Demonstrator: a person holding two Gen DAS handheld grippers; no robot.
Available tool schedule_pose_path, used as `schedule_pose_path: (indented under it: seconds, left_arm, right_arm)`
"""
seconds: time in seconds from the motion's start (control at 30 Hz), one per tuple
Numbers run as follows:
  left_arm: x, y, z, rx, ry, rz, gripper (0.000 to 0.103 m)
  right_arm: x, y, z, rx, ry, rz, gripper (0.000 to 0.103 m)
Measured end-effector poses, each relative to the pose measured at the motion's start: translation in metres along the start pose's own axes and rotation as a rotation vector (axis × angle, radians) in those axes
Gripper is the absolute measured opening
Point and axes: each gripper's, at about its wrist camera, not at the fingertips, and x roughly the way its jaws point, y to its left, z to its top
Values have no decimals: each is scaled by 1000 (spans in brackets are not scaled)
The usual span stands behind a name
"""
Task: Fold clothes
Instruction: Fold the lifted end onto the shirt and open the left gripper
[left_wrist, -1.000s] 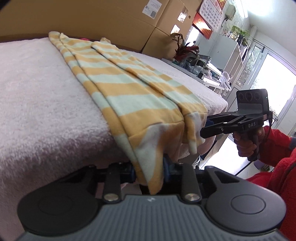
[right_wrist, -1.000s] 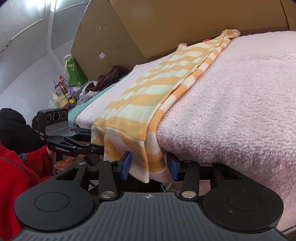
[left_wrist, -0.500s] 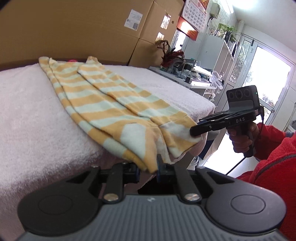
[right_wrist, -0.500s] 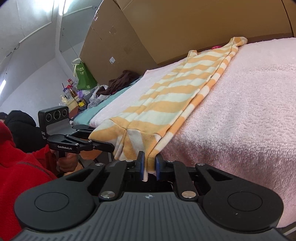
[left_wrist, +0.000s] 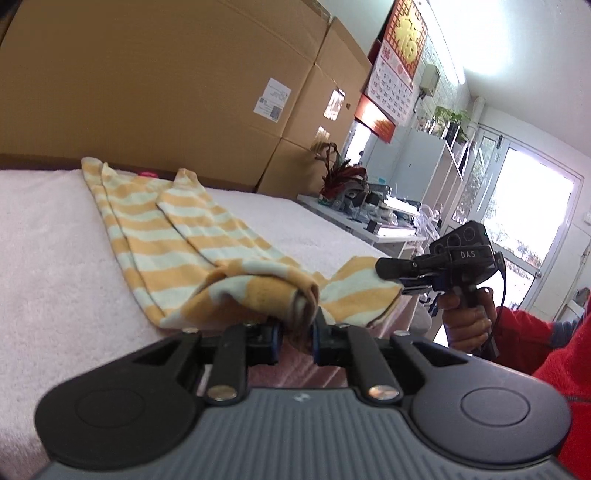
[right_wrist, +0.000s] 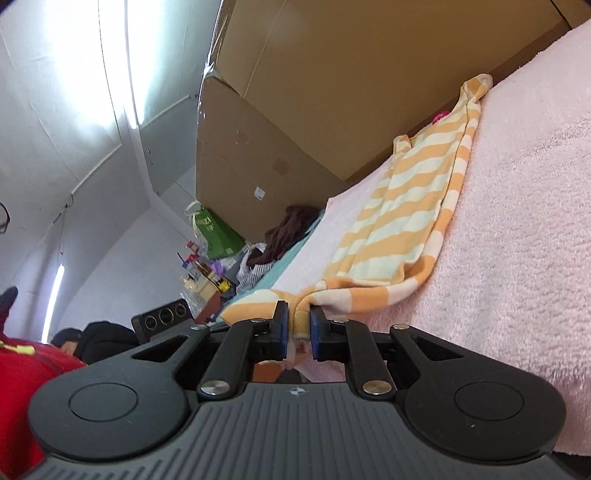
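Observation:
A yellow and pale-green striped garment (left_wrist: 177, 236) lies lengthwise on a table covered by a pink towel (left_wrist: 55, 277). Its near hem is lifted off the table's front edge and bunched. My left gripper (left_wrist: 295, 332) is shut on the left part of that hem, with a rolled fold of cloth between its blue pads. To the right, my right gripper (left_wrist: 391, 280) pinches the hem's other corner. In the right wrist view the striped garment (right_wrist: 406, 221) runs away over the pink towel (right_wrist: 517, 240), and the right gripper (right_wrist: 295, 321) is shut on a ridge of hem.
Tall cardboard boxes (left_wrist: 166, 92) stand behind the table. A cluttered side desk with a red plant (left_wrist: 343, 177) and a glass door (left_wrist: 528, 229) lie to the right. A dark clothes pile (right_wrist: 291, 229) and a green bag (right_wrist: 214, 232) sit beyond the left end. A red sleeve (left_wrist: 524, 332) is close by.
The right gripper's jaws closed on the hem. Both grippers then rose, drawing the hanging hem up from the table's edge to about the tabletop's height, where it bunches.

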Motion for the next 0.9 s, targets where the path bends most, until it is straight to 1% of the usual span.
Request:
schedule_pose_path:
  seconds: [0.13,0.23,0.4,0.5,0.53,0.57,0.6,0.63,0.7,0.73,0.8,0.83,0.9]
  left_arm:
    - [9,15,18,-50,-60,36,9]
    - [24,32,34,-84,-65,65,9]
    - [50,54,54,-79,-55,144,10]
    - [66,73,62,-123,-34,182,11]
    - [71,79,64,-147,-23,183,11]
    - [75,85,66,-178,-10,176,11]
    - [77,90,69,-196,-1,180,14]
    - [78,93,70,-204,6,193,19]
    - [81,98,71,-217,21,222,19]
    - [81,100,71,-228,26,228,21]
    - [78,101,71,-234,22,233,23]
    - [72,99,72,-220,9,248,26]
    - [57,93,71,-179,-25,284,34]
  right_arm:
    - [8,-11,17,68,-67,27,13]
    - [16,-24,32,138,-118,24,13]
    - [33,-49,57,238,-165,-18,14]
    - [42,-56,68,255,-181,-79,14]
    - [43,-58,71,264,-189,-100,14]
    - [45,-62,72,279,-192,-116,16]
    - [46,-66,73,297,-192,-129,17]
    - [47,-70,74,314,-192,-142,18]
    - [46,-76,75,348,-206,-139,38]
    - [44,-78,75,364,-214,-134,38]
    - [37,-73,75,331,-247,-154,44]
    - [32,-68,75,306,-266,-168,44]
    - [24,-57,75,244,-290,-192,42]
